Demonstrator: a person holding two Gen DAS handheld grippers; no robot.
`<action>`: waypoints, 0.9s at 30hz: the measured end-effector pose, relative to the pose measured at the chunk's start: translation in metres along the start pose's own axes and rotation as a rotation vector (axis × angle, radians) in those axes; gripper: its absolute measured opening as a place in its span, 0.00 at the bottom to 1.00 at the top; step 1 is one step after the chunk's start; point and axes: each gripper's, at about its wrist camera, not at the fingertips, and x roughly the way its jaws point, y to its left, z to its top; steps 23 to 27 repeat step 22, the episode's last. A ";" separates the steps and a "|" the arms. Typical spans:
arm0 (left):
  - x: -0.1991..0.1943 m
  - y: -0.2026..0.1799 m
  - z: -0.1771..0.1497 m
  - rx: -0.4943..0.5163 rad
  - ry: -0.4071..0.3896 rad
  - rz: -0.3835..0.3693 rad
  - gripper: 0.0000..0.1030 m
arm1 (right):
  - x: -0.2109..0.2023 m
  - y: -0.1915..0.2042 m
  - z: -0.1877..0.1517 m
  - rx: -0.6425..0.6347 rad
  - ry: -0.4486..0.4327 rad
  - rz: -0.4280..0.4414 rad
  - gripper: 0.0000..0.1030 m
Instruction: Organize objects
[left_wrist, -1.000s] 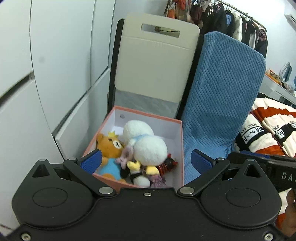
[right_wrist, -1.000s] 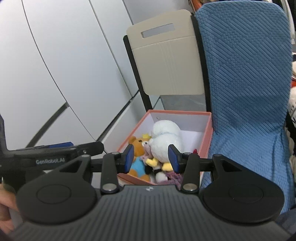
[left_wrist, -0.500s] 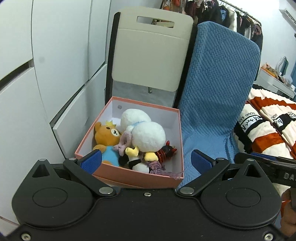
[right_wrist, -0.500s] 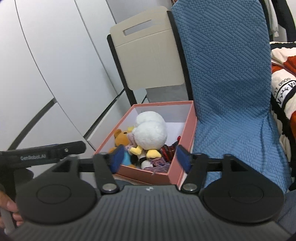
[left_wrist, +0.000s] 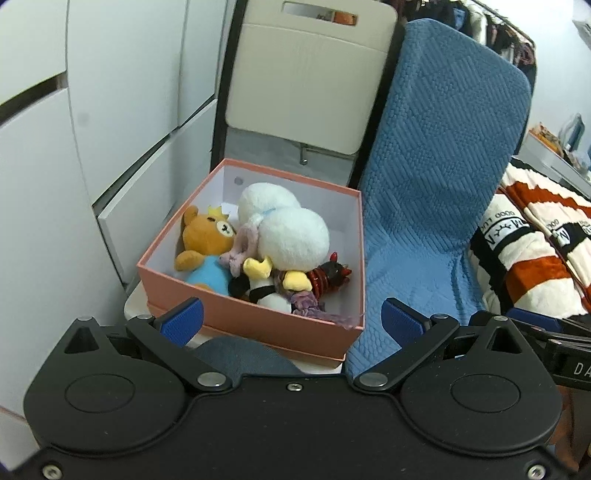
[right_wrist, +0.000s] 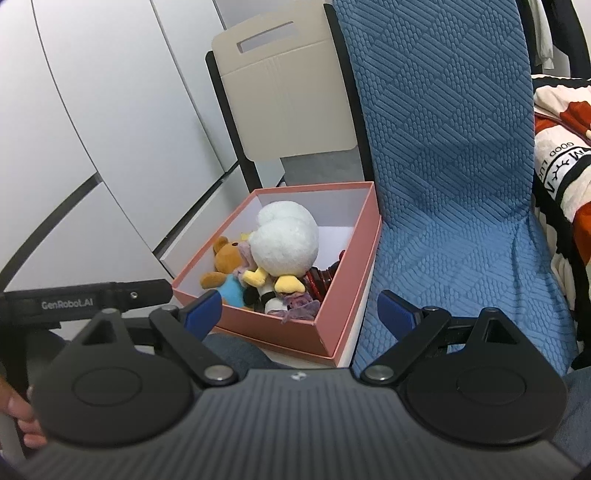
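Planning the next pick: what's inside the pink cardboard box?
Pink cardboard box: big white plush on top, orange bear plush, small black-and-white plush, dark red toy, purple yarn bit. Anything beneath them is hidden.

The right gripper (right_wrist: 301, 312) has just been opening: its blue pads, close together a second ago, now stand wide apart with nothing pressed between them. In its view the pink box (right_wrist: 334, 295) now sits between the spread fingers, where earlier only the toys showed in the narrow gap. Both views now look down from closer in; the box (left_wrist: 258, 321) shows its whole front wall and the white chair seat (left_wrist: 135, 306) under it, and a grey-blue cloth (left_wrist: 240, 356) appears just behind the left gripper (left_wrist: 293, 319).
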 end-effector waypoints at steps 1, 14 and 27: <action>0.000 0.000 0.000 -0.005 0.003 0.000 0.99 | 0.001 0.000 0.000 0.000 0.000 -0.002 0.90; 0.000 0.005 0.001 -0.025 0.023 -0.009 0.99 | 0.006 0.005 0.001 -0.002 0.009 0.004 0.90; -0.004 0.003 -0.001 -0.007 0.022 -0.027 0.99 | 0.005 0.010 0.002 -0.018 0.005 0.007 0.90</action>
